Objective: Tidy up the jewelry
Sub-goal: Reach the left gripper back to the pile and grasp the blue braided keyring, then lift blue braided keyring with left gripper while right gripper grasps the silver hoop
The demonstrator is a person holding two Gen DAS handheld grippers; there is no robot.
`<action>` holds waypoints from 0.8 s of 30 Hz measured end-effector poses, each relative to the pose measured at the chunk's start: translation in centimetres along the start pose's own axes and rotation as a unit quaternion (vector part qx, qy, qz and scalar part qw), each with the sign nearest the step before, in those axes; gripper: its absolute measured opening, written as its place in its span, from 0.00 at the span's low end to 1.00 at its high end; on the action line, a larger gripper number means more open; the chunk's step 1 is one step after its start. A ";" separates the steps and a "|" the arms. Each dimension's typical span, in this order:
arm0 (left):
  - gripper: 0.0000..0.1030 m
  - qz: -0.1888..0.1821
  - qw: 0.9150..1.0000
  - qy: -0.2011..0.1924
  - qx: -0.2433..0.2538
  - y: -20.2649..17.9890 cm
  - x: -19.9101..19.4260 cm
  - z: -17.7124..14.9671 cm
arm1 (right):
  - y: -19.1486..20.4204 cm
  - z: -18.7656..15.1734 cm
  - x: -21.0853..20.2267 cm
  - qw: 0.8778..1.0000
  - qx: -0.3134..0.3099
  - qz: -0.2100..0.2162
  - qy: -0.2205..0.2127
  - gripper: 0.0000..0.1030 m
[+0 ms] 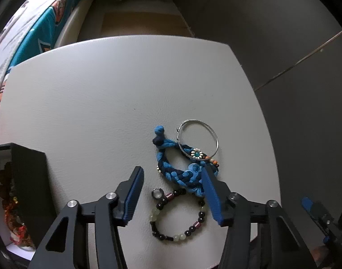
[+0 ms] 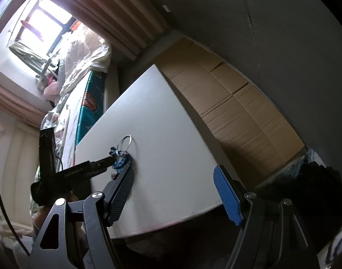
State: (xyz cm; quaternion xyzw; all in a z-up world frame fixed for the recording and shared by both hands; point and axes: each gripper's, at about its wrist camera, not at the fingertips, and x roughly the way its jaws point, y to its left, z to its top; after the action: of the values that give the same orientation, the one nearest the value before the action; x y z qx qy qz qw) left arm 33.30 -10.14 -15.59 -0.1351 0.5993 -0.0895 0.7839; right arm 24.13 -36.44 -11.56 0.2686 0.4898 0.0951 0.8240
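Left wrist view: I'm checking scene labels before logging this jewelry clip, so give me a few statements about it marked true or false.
1. The silver bangle overlaps the blue braided bracelet. True.
2. The beaded bracelet lies inside the black jewelry box. False: it lies on the white table, near the left gripper.
3. The left gripper's jaws are shut on the bangle. False: they stand open and hold nothing.
4. The box stands at the table's left edge. True.
5. The right gripper is open and holds nothing. True.
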 end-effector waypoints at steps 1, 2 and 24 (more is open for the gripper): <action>0.49 0.001 1.000 0.004 0.000 -0.1 0.2 -0.1 | -0.1 0.1 -0.1 1.000 0.002 0.000 -0.001 0.71; 0.45 0.003 1.000 0.009 0.000 -0.2 0.6 -0.1 | -0.2 0.2 -0.1 1.000 0.002 0.000 -0.002 0.71; 0.12 -0.019 0.999 -0.012 0.036 -0.7 -3.9 -0.9 | 3.0 -0.3 3.0 1.000 -0.014 0.016 0.022 0.71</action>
State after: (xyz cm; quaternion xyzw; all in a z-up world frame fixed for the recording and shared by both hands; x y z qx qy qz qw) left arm 31.39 -9.77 -12.01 -0.1193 0.5833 -0.1242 0.7938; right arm 25.73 -32.56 -12.32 0.2625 0.5023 0.1216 0.8149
